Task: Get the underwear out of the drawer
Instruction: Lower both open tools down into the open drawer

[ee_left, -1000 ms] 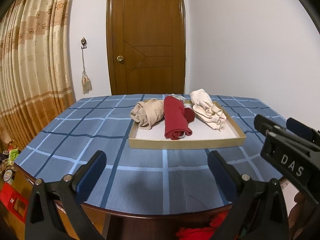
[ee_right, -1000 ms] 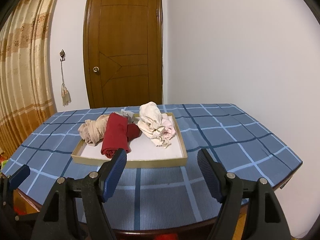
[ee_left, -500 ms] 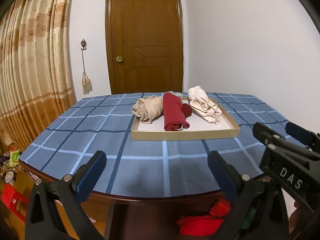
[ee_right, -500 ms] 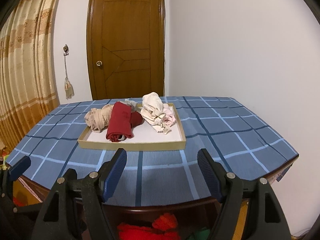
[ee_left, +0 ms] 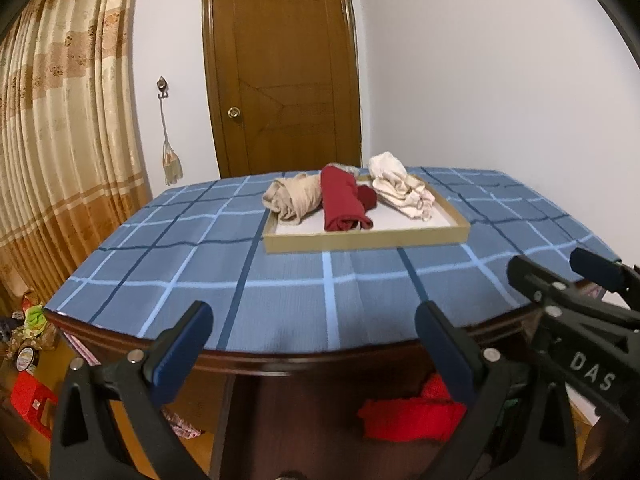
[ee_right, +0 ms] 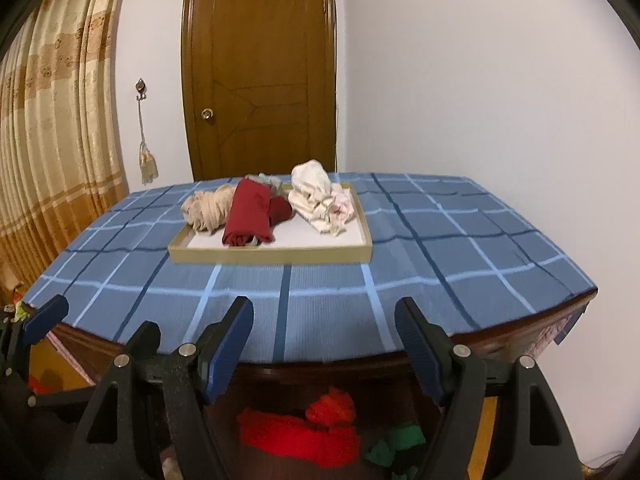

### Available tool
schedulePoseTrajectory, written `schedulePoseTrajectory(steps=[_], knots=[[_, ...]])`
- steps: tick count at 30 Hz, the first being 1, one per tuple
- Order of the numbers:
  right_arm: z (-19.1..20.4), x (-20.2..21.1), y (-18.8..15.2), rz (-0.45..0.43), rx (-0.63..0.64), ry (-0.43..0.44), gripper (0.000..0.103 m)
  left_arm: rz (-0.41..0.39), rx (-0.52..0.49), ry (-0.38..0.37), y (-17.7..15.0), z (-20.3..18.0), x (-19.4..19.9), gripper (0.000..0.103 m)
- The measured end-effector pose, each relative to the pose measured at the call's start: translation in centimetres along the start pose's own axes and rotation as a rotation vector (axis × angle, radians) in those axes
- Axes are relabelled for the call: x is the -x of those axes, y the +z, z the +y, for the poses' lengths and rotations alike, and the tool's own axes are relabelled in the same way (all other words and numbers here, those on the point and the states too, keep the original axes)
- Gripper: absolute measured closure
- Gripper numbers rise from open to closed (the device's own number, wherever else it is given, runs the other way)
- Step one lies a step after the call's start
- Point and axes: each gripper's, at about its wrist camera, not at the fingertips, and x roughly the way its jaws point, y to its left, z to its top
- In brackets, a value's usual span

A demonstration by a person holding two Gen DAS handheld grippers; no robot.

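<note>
A shallow tan drawer tray (ee_left: 366, 239) (ee_right: 270, 255) sits on the blue checked table. In it lie a beige roll of underwear (ee_left: 294, 197) (ee_right: 208, 210), a dark red roll (ee_left: 344, 203) (ee_right: 250, 218) and a cream bundle (ee_left: 400, 190) (ee_right: 320, 196). My left gripper (ee_left: 314, 340) is open and empty, below and in front of the table's near edge. My right gripper (ee_right: 324, 334) is open and empty, also in front of the edge. The right gripper shows at the right of the left wrist view (ee_left: 576, 280).
The table's dark wooden front edge (ee_left: 320, 360) is close ahead. Red cloth (ee_right: 300, 432) and a green item (ee_right: 396, 444) lie under the table. A brown door (ee_left: 280, 72) and curtains (ee_left: 52, 140) stand behind. Clutter lies on the floor at left (ee_left: 28, 340).
Both grippers have drawn back and sunk lower. The table edge has risen in view and the space under the table now shows. Both stay open.
</note>
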Motion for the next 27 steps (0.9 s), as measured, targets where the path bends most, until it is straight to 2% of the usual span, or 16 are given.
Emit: schedulePoseTrajectory(steps=[7,16,23,27], knots=[[-1.9,0.3,-2.7,0.049,-0.001,0.020,0.028,0.047,-0.022,0.034,-2.4,1.6,0.2,0.001],[-4.6,0.0,-6.7,0.143,-0.029,0.067,0.028,0.146,-0.074,0.075,-5.9,2.5,-0.6,0.000],[-5.8,-0.2,-8.8,0.186,-0.032,0.125,0.028,0.214,-0.131,0.078,-8.2,2.3,-1.1,0.000],[-5.9,-1.1,-10.2,0.235,-0.015,0.156,0.028,0.284,-0.162,0.066,-10.1,2.6,-1.8,0.001]])
